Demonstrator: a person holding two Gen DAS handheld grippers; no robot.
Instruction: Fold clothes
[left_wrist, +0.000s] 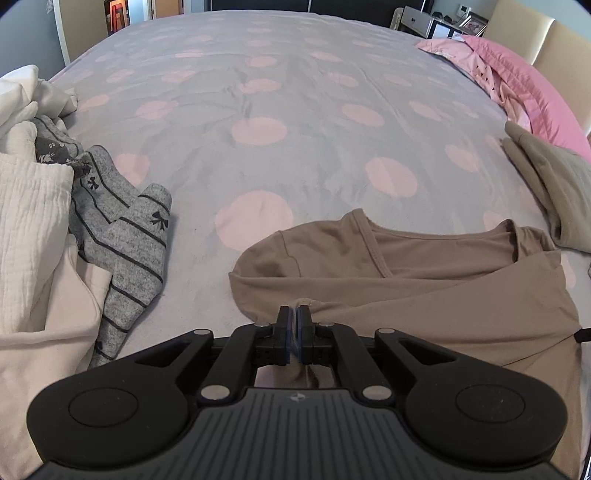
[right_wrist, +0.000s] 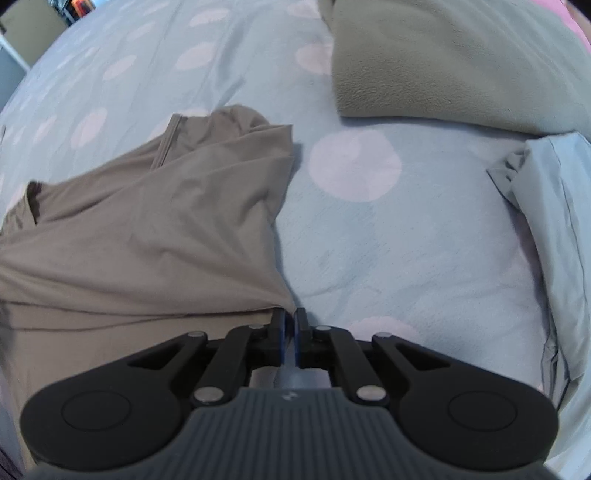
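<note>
Claws both clenched: left gripper (left_wrist: 294, 314) and right gripper (right_wrist: 290, 317) each pinch the tan shirt (left_wrist: 424, 280) on the bed (left_wrist: 295, 92).

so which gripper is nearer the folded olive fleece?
Right. The right gripper sits just below the olive fleece; the left gripper is across the tan shirt.

We note the tan T-shirt (left_wrist: 424, 280) as thin, smooth, matt knit. The dotted bedspread (left_wrist: 295, 110) is soft matt cloth, faintly creased. The grey striped garment (left_wrist: 125, 236) looks heathered and fuzzy, the olive fleece (right_wrist: 461, 62) nappy, the white garment (left_wrist: 29, 206) crinkled gauze. Both gripper bodies are matt black plastic with bright metal pins.
</note>
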